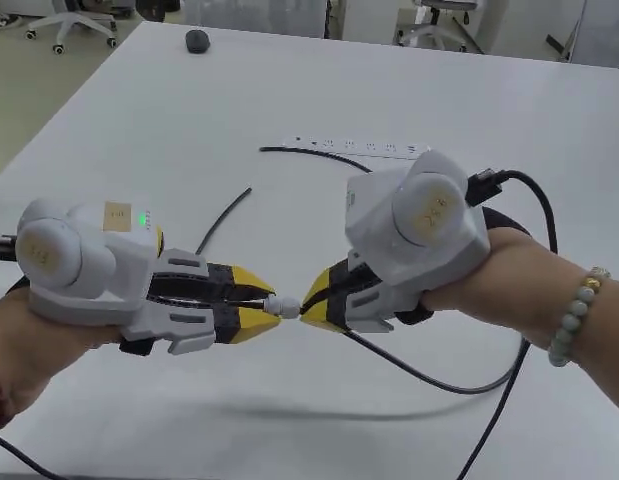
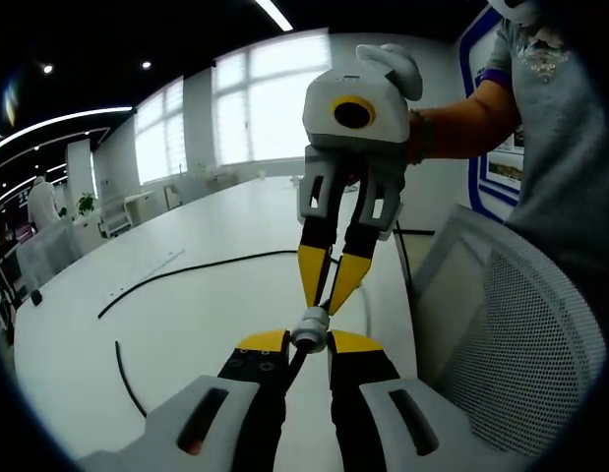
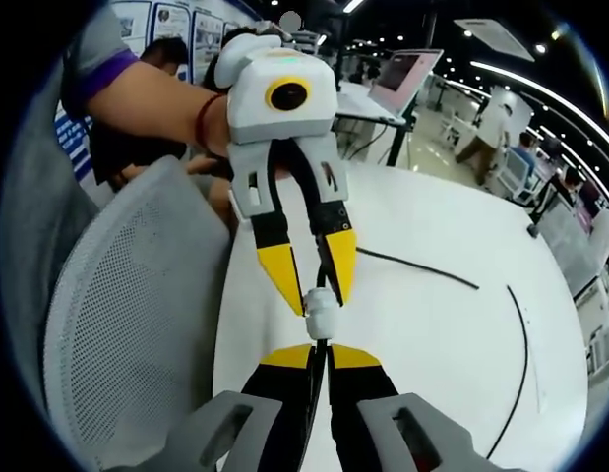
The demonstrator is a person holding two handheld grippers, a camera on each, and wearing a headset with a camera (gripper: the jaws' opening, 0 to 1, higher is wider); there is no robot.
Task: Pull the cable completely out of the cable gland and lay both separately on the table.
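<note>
A small white cable gland (image 1: 284, 306) hangs above the table between the two grippers, which meet tip to tip. My left gripper (image 1: 272, 306) comes in from the left and is shut on the gland (image 2: 310, 327), which sits between its yellow fingertips (image 2: 265, 341). My right gripper (image 1: 307, 308) faces it from the right. Its jaws are almost together on the thin black cable (image 3: 321, 379), just behind the gland (image 3: 322, 308). A black strand also runs back between the left jaws.
On the white table (image 1: 289, 100) lie a loose black cable piece (image 1: 221, 218), a white power strip (image 1: 364, 149) and a dark mouse (image 1: 196, 40) at the far edge. Black leads (image 1: 439, 383) trail under the right hand. A grey mesh chair (image 2: 511, 324) stands beside the table.
</note>
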